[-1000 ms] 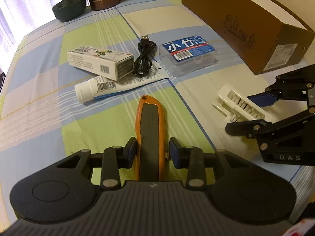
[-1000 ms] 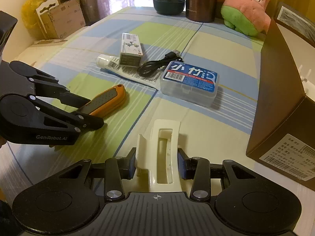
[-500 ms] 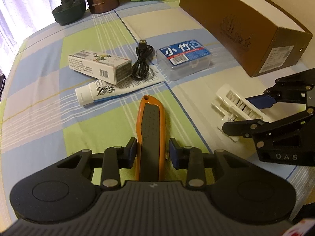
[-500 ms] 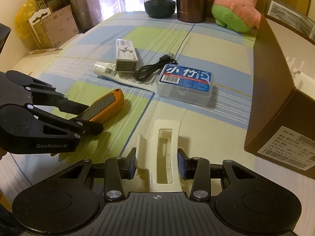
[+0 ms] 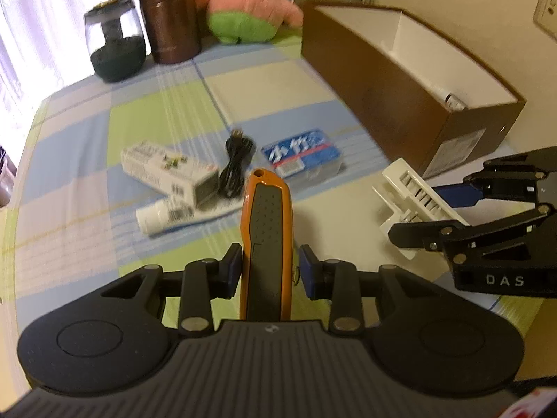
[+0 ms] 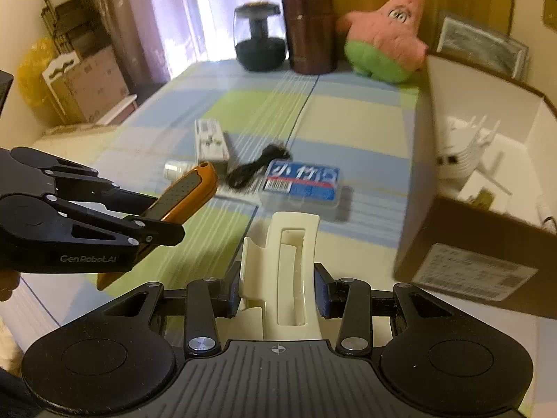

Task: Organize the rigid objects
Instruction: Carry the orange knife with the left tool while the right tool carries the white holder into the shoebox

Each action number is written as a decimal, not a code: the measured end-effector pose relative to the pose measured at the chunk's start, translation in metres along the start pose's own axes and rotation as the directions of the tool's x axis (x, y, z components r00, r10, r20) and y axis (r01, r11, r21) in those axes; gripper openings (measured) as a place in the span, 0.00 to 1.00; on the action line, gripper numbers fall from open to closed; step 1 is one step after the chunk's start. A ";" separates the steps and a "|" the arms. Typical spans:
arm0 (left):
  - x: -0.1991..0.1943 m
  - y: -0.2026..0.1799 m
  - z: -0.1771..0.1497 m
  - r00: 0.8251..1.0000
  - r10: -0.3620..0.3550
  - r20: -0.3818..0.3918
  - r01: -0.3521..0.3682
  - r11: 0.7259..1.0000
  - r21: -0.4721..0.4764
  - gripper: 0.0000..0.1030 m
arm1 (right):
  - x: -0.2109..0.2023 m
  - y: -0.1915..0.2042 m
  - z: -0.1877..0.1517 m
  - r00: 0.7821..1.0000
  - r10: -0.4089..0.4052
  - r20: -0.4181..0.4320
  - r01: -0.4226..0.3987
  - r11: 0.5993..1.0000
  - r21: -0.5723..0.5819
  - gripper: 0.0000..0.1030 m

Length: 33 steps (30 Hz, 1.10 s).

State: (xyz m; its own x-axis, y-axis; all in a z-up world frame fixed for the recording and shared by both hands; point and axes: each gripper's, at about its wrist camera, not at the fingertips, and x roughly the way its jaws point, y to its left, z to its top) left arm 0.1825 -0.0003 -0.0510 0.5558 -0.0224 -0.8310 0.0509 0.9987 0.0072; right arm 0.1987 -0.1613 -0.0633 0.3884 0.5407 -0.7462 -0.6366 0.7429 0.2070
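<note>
My left gripper is shut on an orange and grey utility knife and holds it above the checked cloth; the knife also shows in the right wrist view. My right gripper is shut on a cream plastic holder, lifted off the cloth; it also shows in the left wrist view. A brown cardboard box with a white inside stands open at the right, with white items in it.
On the cloth lie a blue-labelled clear case, a black USB cable, a white carton and a tube. A dark jar, brown canister and pink plush stand at the far edge.
Both grippers have lifted with their objects off the cloth and tilted up. The views now reach the far wall and the box's open inside.
</note>
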 end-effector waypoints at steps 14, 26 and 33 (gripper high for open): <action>-0.017 -0.053 0.072 0.991 -0.084 0.105 0.074 0.993 0.093 0.29 | -0.069 -0.057 0.033 0.985 -0.102 0.143 0.090 0.992 0.089 0.37; 0.012 -0.132 0.164 0.966 -0.217 0.141 0.197 0.971 0.138 0.29 | -0.085 -0.162 0.060 0.957 -0.239 0.163 0.206 0.959 0.194 0.37; 0.053 -0.164 0.205 0.964 -0.245 0.101 0.228 0.961 0.154 0.29 | -0.064 -0.208 0.069 0.955 -0.272 0.122 0.238 0.942 0.237 0.37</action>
State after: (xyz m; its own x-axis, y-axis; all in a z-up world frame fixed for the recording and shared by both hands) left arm 0.3738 -0.1752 0.0179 0.6076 -0.2709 -0.7466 0.3031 0.9480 -0.0973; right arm 0.3521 -0.3235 -0.0146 0.6250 0.3619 -0.6917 -0.3491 0.9221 0.1671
